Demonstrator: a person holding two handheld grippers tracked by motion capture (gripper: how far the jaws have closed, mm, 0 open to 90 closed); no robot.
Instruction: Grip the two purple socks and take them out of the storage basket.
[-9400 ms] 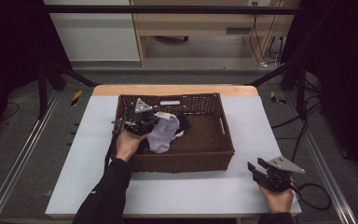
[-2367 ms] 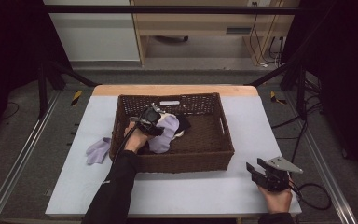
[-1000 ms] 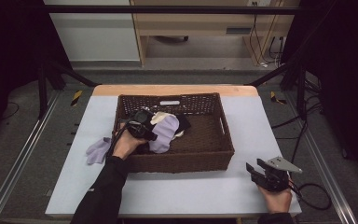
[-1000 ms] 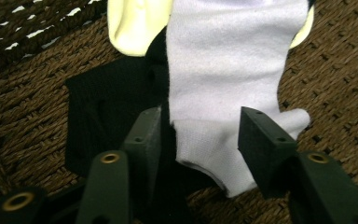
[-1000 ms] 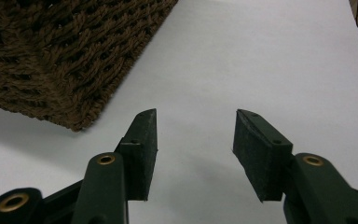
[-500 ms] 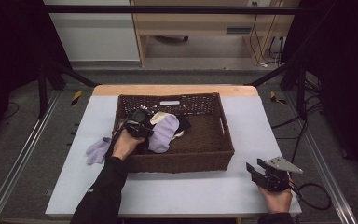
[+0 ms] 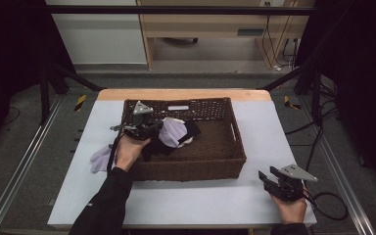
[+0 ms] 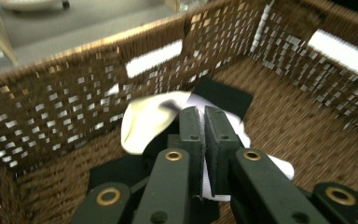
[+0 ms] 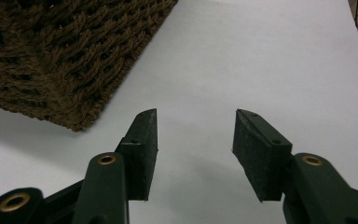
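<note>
Basket (image 7: 235, 147), brown wicker, rectangular, set mid-table on the white table top (image 7: 186, 200); contents a small heap of socks at its left end.

Left gripper (image 7: 149, 128) — over the basket's left end, jaws just closed, clenched on white sock fabric. In the left gripper view a thin strip of white sock (image 8: 205, 179) shows pinched between the two pads, with the rest of the sock (image 8: 154, 116) spread on the basket floor beside a black sock (image 8: 223, 95).

Lilac sock (image 7: 176, 131) draped over the heap near the gripper; whether it is caught in the grip cannot be told.

Second lilac sock (image 7: 99, 159) lying outside on the table, just beside the basket's left wall.

Right gripper (image 7: 274, 177) — resting near the table's right front corner, jaws parted, nothing between them.

Risks, judged: the pinch looks shallow, so the white sock may slip free on lifting. Neighbouring socks lie tangled and could be dragged up with it. The wicker wall stands close — trailing fabric might snag on the rim.
</note>
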